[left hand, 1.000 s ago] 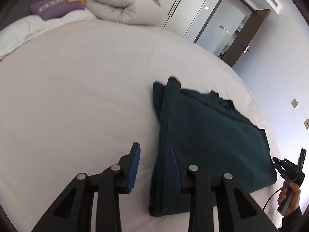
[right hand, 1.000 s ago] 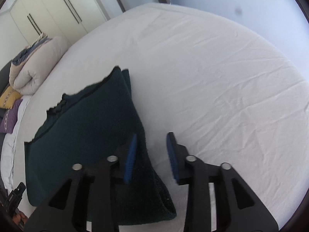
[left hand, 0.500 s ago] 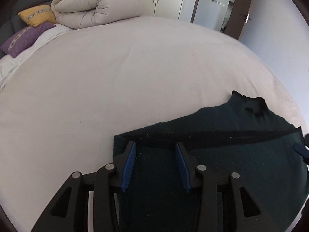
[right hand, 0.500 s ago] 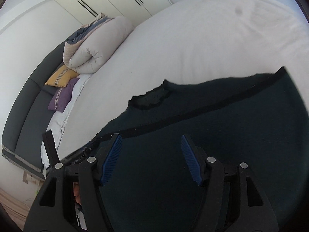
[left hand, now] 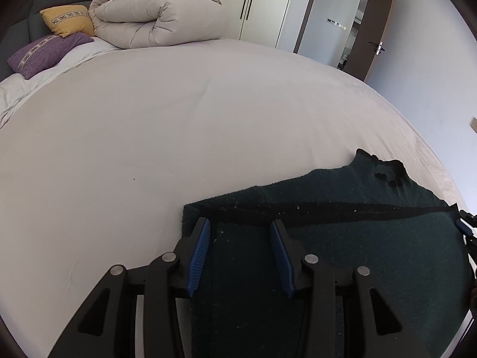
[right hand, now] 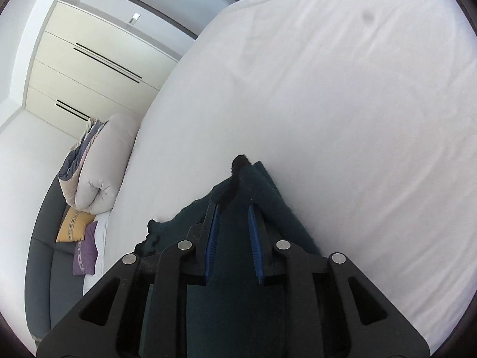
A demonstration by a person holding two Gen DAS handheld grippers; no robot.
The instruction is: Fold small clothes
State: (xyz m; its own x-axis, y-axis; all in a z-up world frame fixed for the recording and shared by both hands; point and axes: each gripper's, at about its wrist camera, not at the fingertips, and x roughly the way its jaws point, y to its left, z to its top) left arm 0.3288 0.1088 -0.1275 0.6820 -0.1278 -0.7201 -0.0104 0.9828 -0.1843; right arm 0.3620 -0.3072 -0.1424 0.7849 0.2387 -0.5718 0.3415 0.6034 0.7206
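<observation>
A dark green knit garment (left hand: 342, 247) lies folded on the white bed sheet (left hand: 179, 137), its collar (left hand: 384, 173) at the far right. My left gripper (left hand: 240, 226) is open, its jaws astride the garment's near-left corner. In the right wrist view the garment (right hand: 235, 226) runs between the blue pads of my right gripper (right hand: 233, 208), which is open with a narrower gap, over the garment's edge; I cannot tell whether the pads touch the cloth. The right gripper's tip (left hand: 463, 226) peeks in at the left wrist view's right edge.
A rolled beige duvet (left hand: 158, 18) lies at the head of the bed with a yellow pillow (left hand: 68, 19) and a purple pillow (left hand: 44, 52). Wardrobe doors (right hand: 89, 68) and an open door (left hand: 372, 26) stand beyond. The bed's edge runs close to the garment's right.
Both grippers swung from the garment's sides to above it. The right gripper has since turned and narrowed its jaws over the garment's edge. The left gripper has held still for the last half second.
</observation>
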